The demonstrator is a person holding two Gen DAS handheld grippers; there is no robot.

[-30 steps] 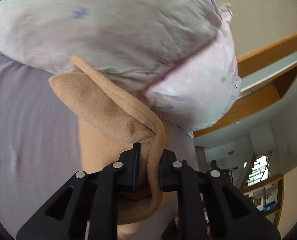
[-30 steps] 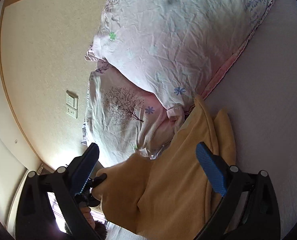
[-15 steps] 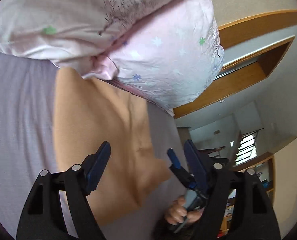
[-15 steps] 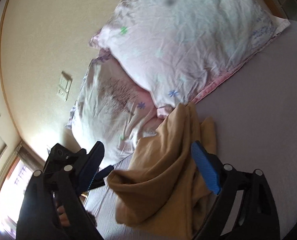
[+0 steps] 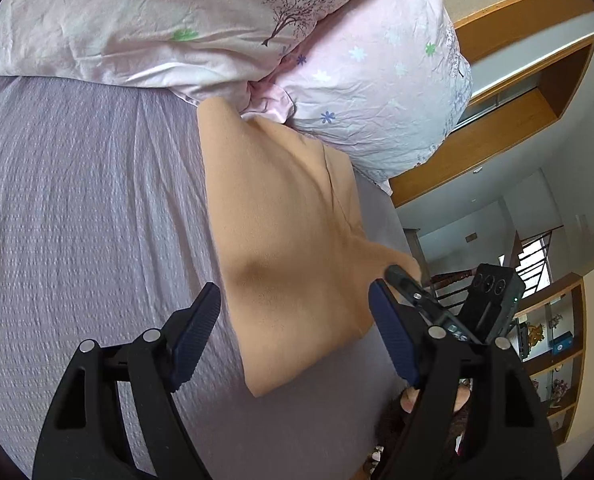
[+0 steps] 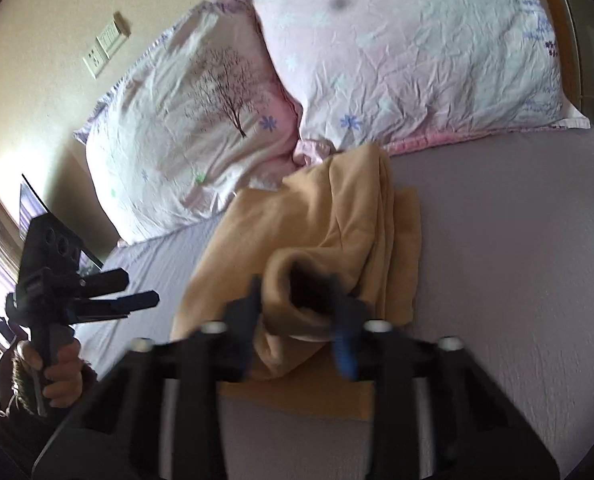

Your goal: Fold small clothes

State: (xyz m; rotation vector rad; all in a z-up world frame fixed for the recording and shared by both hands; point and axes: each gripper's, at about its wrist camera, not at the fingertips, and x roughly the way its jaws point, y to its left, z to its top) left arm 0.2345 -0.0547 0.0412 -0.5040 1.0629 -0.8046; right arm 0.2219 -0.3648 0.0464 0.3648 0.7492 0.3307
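My right claw [image 6: 297, 312], blurred, looks clamped on a bunched fold of the tan cloth [image 6: 317, 224]. My left claw [image 5: 293, 332] hangs apart above it. The cloth's long axis runs from my claws toward the pillows [image 6: 397, 52], its far end tucked beneath them on the bed [image 5: 77, 200].

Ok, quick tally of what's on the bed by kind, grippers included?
Tan garment: 1
Pink floral pillows: 2, one with a tree print, one beside it
Grippers: 2, the left gripper with its jaws apart, the right gripper closing around a roll of the garment
Total: 5
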